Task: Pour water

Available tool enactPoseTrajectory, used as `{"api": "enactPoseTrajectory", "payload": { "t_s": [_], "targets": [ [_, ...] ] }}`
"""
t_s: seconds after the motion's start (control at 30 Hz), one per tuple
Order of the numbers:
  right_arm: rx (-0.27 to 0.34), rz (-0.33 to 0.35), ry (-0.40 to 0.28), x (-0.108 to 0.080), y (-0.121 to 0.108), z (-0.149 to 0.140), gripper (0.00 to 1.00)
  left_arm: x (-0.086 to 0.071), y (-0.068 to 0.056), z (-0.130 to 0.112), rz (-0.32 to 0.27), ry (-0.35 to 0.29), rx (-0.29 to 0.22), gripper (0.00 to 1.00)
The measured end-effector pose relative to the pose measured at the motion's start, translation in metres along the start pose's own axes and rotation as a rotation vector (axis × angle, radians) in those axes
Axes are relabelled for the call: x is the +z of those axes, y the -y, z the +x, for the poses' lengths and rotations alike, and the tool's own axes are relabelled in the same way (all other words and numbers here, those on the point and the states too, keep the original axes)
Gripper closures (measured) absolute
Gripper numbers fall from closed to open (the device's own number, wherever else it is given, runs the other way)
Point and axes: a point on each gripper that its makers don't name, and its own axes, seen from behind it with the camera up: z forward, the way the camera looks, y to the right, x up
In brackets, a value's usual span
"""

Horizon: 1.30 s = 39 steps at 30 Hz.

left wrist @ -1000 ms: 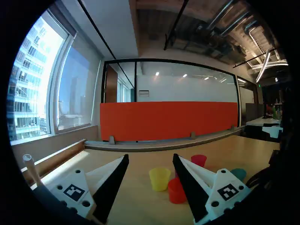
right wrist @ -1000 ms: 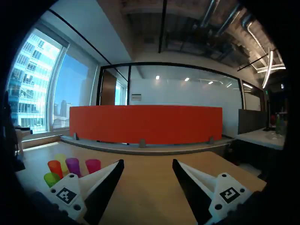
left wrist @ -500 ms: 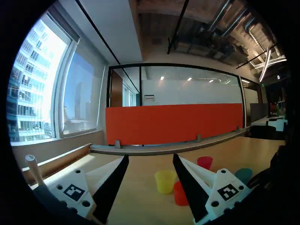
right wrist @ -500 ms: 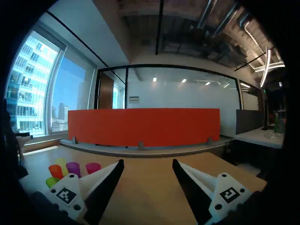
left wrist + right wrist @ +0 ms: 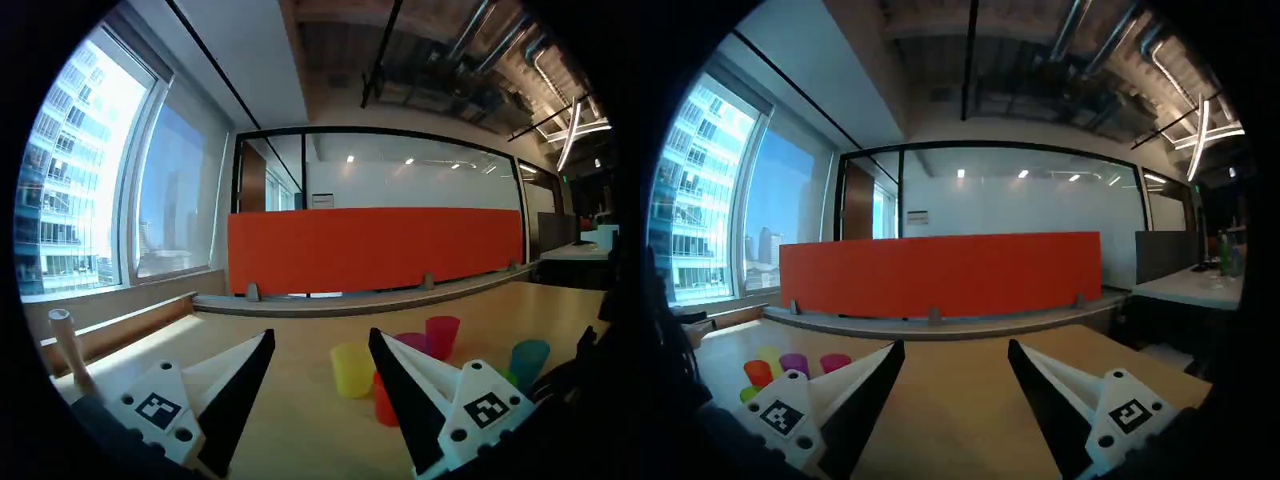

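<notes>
1. Left gripper (image 5: 320,333): jaws wide apart and empty. The yellow cup (image 5: 352,370) stands between its fingers at lower centre, as before.
2. The teal cup (image 5: 529,362), lower right, shows more fully than a second ago.
3. Right gripper (image 5: 956,344): jaws wide apart and empty. The cup cluster (image 5: 792,366) has sunk further toward the frame's lower left.

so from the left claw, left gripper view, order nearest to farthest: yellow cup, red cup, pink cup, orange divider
1. Red plastic cup, low, just right of centre.
2. Translucent yellow plastic cup, centre.
3. Pink plastic cup, farther back, right.
4. Orange divider panel, far back.
</notes>
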Motion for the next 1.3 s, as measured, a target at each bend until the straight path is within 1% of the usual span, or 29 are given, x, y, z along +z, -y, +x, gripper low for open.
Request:
{"api": "enactPoseTrajectory", "payload": {
  "t_s": [0.3, 0.47, 0.7, 0.97, 1.1, 1.3],
  "targets": [
    [-0.012, -0.008, 0.012, -0.001, -0.003, -0.004, 0.0, -0.001, -0.002, -0.011, -0.004, 0.011, -0.004, 0.13],
    [-0.014, -0.01, 0.013, -0.002, -0.006, -0.004, 0.0, -0.002, 0.0, -0.018, 0.0, 0.022, -0.009, 0.13],
    [-0.018, -0.001, 0.019, -0.005, -0.004, -0.006, 0.0, -0.004, 0.001, -0.029, -0.002, 0.037, -0.02, 0.13],
    [-0.018, -0.007, 0.015, -0.007, -0.007, -0.002, 0.0, -0.003, 0.0, -0.031, -0.004, 0.037, -0.027, 0.13],
    [-0.019, -0.007, 0.011, -0.007, -0.009, 0.0, 0.0, -0.002, 0.0, -0.037, -0.005, 0.045, -0.029, 0.13],
    [-0.023, -0.01, 0.008, -0.009, -0.009, 0.003, 0.0, -0.002, -0.001, -0.038, -0.011, 0.054, -0.028, 0.13]
  ]
}}
